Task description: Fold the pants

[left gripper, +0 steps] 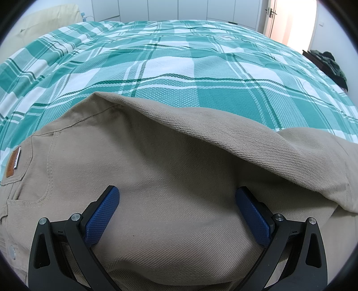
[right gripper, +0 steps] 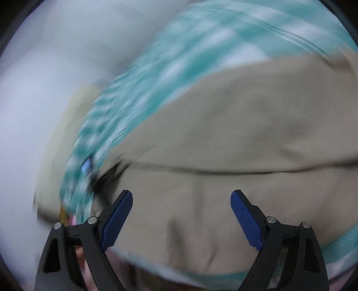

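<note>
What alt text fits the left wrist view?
Beige pants lie on a green-and-white plaid bedspread, one layer folded over, with the left gripper above them, jaws open and empty. A brown label patch shows at left.

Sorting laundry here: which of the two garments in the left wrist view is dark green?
The crumpled clothes beside the bed's far right edge; the tan pants under the left gripper are spread flat.

Green/white plaid bedspread [left gripper: 179,67] covers bed. Cream pillow [left gripper: 44,20] far left corner. Dark green clothing heap [left gripper: 333,65] at right edge. White cabinets [left gripper: 179,9] behind, door [left gripper: 271,13] w/ handle right.
</note>
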{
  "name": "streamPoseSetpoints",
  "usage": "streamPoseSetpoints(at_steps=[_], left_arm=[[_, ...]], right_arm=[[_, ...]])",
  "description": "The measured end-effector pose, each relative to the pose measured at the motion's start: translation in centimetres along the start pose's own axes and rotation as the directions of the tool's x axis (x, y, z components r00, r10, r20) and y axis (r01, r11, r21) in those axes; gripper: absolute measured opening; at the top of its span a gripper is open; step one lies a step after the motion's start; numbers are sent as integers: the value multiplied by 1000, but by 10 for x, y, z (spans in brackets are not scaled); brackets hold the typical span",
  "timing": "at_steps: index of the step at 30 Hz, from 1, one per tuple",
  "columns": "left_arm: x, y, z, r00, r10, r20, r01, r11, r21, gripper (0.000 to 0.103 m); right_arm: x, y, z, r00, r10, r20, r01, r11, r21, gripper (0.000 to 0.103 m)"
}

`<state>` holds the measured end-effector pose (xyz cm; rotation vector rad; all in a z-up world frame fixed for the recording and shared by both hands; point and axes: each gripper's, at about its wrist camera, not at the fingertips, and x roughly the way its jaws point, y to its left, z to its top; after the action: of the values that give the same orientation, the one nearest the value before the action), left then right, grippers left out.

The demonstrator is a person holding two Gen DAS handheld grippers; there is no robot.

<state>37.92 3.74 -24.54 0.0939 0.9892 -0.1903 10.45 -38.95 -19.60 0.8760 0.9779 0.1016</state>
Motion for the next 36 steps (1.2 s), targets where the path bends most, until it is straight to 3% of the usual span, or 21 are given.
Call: streamPoseSetpoints(at_steps=[3,5,7,9,11,13,14,19,23,27,29,30,32,34,36], left_arm=[[0,0,0,1000,-1,-4,1,1000,-1,103],[0,0,0,1000,-1,-4,1,1000,-1,103],[0,0,0,1000,-1,-4,1,1000,-1,103],[0,0,0,1000,0,-4,0,1000,-1,103],[0,0,0,1000,1,-4,-1,1000,1,103],[0,0,0,1000,0,-4,0,1000,0,103],[0,0,0,1000,1,-4,-1,1000,0,103],[1,1,-1,1000,2,-4,-2,1000,1,103],[0,-1,-1,1000,7,-5,-7,1000,1,103],[-15,7,9,992,-20,-122,9,996,-93,100],[-47,22,9,990,-125,-71,107,970,-218,100],[-71,35,9,975,-220,6,213,934,-288,101],[-91,50,12,943,-324,81,331,876,-350,102],[-90,59,22,920,-385,71,378,826,-418,102],[-73,61,32,885,-463,49,428,768,-477,101]], right_arm=[[-7,-28,11,994,-43,97,19,971,237,68],[-13,-47,11,983,-78,169,1,912,411,58],[-15,-56,11,968,-119,222,-6,871,492,55],[-15,-55,20,951,-176,255,43,889,456,48],[-13,-51,27,933,-236,273,114,911,396,25],[-14,-47,31,916,-279,288,182,929,321,9],[-14,-45,33,913,-280,298,198,941,276,6],[-32,-21,37,908,-234,347,211,972,101,5],[-60,2,40,903,-177,392,213,976,-50,4],[-77,27,62,899,-115,423,182,976,-121,4],[-89,40,72,893,-67,446,153,975,-159,4],[-95,49,76,890,-44,455,142,973,-184,4],[-107,69,79,887,4,462,123,962,-244,4],[-119,85,76,888,48,457,103,948,-300,3],[-132,99,68,888,82,452,94,931,-354,3]])
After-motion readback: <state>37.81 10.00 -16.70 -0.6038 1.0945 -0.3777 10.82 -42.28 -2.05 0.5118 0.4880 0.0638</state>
